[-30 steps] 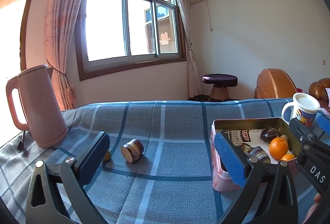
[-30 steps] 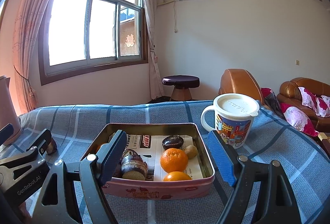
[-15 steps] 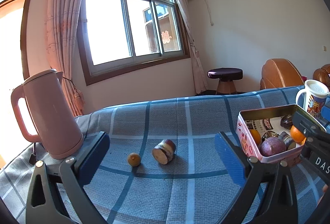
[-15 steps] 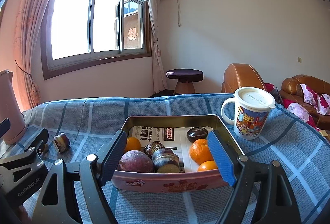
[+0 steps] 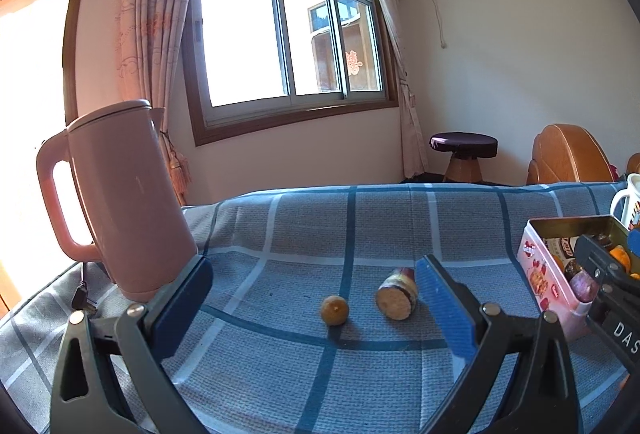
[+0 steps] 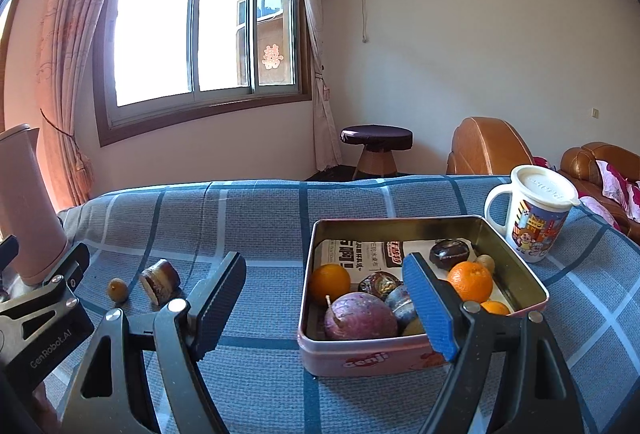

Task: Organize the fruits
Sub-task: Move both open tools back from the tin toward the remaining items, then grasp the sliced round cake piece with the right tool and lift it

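Note:
A small yellow fruit (image 5: 334, 309) and a cut purple-skinned piece (image 5: 397, 294) lie on the blue checked cloth, also in the right wrist view (image 6: 117, 289) (image 6: 160, 281). My left gripper (image 5: 314, 304) is open and empty, just short of them. A pink tin box (image 6: 400, 354) holds oranges (image 6: 329, 283), a purple fruit (image 6: 360, 316) and several dark pieces. My right gripper (image 6: 326, 304) is open and empty, near the tin's left front corner. The tin also shows in the left wrist view (image 5: 542, 274).
A pink kettle (image 5: 116, 202) stands at the left with its cord on the cloth. A lidded cartoon mug (image 6: 534, 214) stands right of the tin. Beyond the table are a stool (image 6: 376, 150) and brown leather chairs (image 6: 488, 146).
Both grippers have swung left. The loose fruit and cut piece now sit between my left fingers in view, and the tin has slid to the right of both views.

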The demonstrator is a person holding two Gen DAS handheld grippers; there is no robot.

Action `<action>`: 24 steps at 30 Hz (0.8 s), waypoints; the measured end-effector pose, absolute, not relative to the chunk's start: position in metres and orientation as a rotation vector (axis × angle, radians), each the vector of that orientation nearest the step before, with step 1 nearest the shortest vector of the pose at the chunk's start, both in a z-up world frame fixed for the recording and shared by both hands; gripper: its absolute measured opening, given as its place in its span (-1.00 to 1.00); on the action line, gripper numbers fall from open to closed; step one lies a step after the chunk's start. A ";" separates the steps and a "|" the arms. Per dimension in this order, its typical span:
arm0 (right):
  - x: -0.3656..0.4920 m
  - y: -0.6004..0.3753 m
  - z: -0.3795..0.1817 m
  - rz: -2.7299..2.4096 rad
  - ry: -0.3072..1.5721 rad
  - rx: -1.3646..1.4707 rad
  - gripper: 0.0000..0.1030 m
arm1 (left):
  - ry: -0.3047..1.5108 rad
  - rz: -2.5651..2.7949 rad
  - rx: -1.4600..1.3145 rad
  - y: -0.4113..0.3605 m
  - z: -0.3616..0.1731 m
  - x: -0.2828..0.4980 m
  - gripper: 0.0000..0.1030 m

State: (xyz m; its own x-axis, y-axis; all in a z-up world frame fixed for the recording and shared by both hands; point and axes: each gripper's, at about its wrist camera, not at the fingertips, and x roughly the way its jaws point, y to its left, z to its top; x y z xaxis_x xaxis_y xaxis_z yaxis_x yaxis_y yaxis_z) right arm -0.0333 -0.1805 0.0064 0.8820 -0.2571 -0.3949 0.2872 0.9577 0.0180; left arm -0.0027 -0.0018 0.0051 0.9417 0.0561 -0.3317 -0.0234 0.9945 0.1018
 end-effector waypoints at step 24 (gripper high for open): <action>0.070 -0.093 -0.025 -0.005 0.687 0.087 0.59 | 0.605 0.281 -0.140 0.131 -0.024 0.071 1.00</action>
